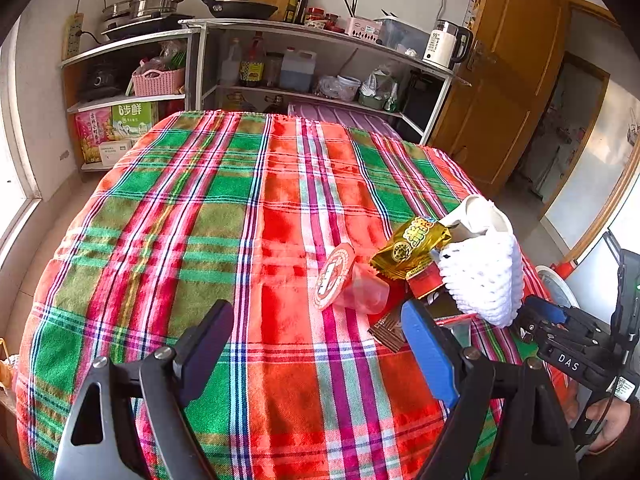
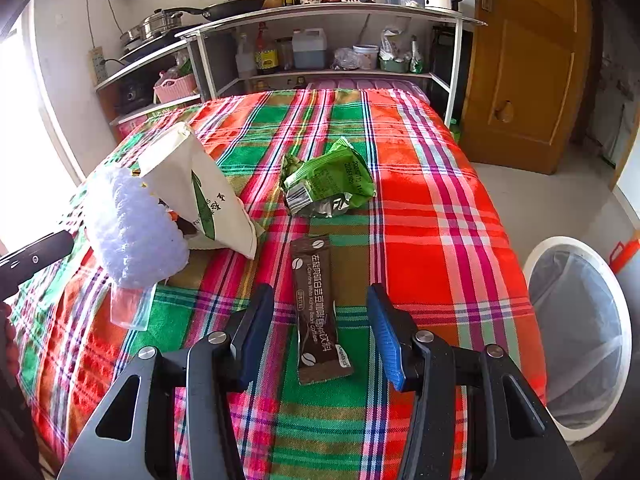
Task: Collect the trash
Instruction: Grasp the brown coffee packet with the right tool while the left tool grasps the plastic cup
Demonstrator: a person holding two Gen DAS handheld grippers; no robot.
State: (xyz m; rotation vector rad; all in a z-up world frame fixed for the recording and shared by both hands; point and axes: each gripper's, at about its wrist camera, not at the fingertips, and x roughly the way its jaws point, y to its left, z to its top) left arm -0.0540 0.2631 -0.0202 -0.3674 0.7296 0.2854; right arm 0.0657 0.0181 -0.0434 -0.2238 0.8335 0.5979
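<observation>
While both tools gape, plaid tablecloth [image 2: 420, 208] bears brown coffee sachet [image 2: 320, 312]; shelving [image 2: 320, 12] behind.

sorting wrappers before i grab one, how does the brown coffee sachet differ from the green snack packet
The brown coffee sachet is long, narrow and lies flat; the green snack packet is wider, crumpled and torn open. The sachet lies between the right gripper fingers; the packet lies farther away. Both rest on the plaid cloth.

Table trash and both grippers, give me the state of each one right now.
Left gripper: open, holding nothing.
Right gripper: open, straddling the coffee sachet.
Coffee sachet: flat on cloth.
Green wrapper: torn open, crumpled.
Gold wrapper: crumpled.
Bin: lined, beside table.
</observation>
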